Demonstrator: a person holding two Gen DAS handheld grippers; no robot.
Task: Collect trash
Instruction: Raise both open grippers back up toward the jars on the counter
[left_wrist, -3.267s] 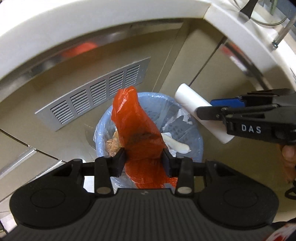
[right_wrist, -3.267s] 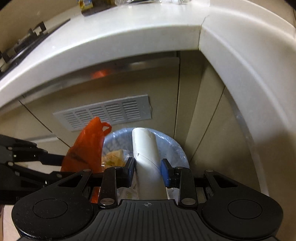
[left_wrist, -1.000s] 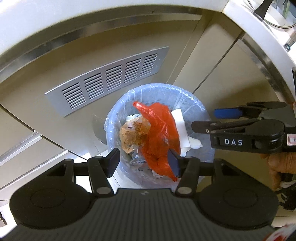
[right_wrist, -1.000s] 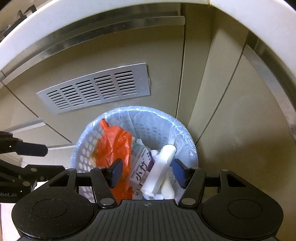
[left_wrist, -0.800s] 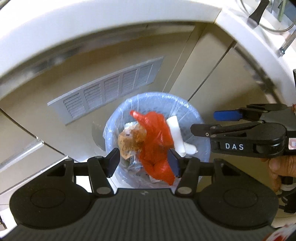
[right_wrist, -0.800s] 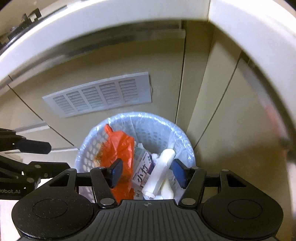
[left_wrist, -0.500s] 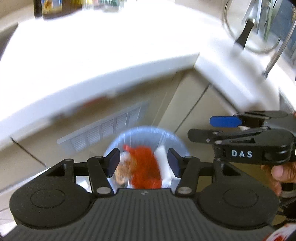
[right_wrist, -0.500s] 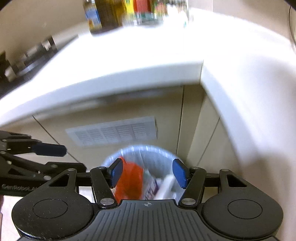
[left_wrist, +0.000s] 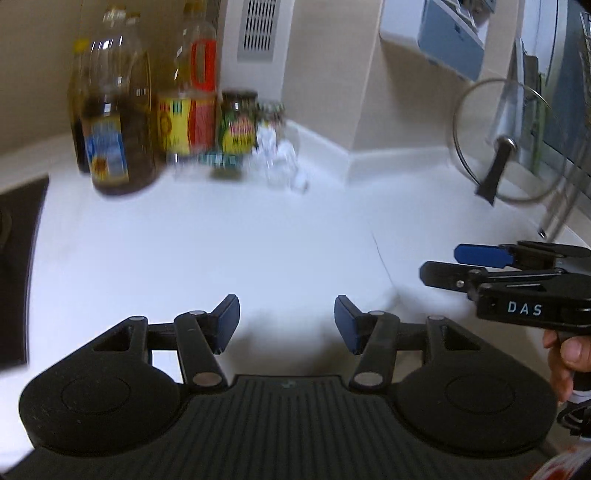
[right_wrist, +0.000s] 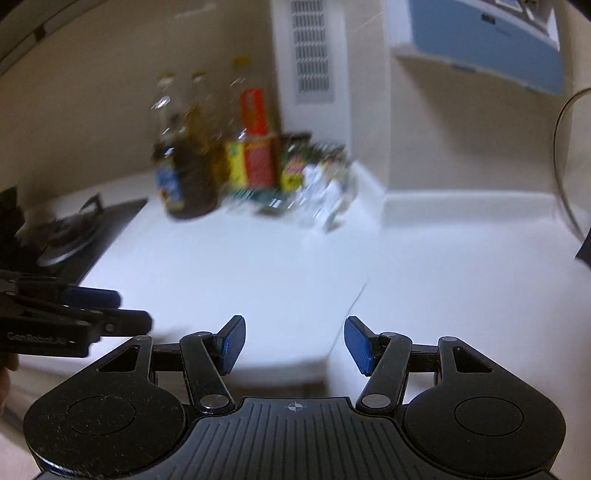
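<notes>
My left gripper (left_wrist: 286, 323) is open and empty above the white countertop (left_wrist: 221, 254). My right gripper (right_wrist: 293, 345) is open and empty too, over the counter's front corner (right_wrist: 295, 295). The right gripper also shows at the right of the left wrist view (left_wrist: 458, 266), and the left gripper at the left of the right wrist view (right_wrist: 122, 306). A crumpled clear plastic wrapper (left_wrist: 280, 155) lies at the back of the counter beside the jars; it also shows in the right wrist view (right_wrist: 321, 195). The trash basket is out of view.
Oil and sauce bottles (left_wrist: 114, 122) and jars (left_wrist: 236, 125) stand at the back of the counter. A stove top (right_wrist: 74, 229) is at the left. A glass pot lid (left_wrist: 502, 144) leans at the right. A wall vent (right_wrist: 312, 51) is behind.
Both grippers let go of the orange bag and white tube into the basket, then swung up from the basket to the countertop. Both stay open.
</notes>
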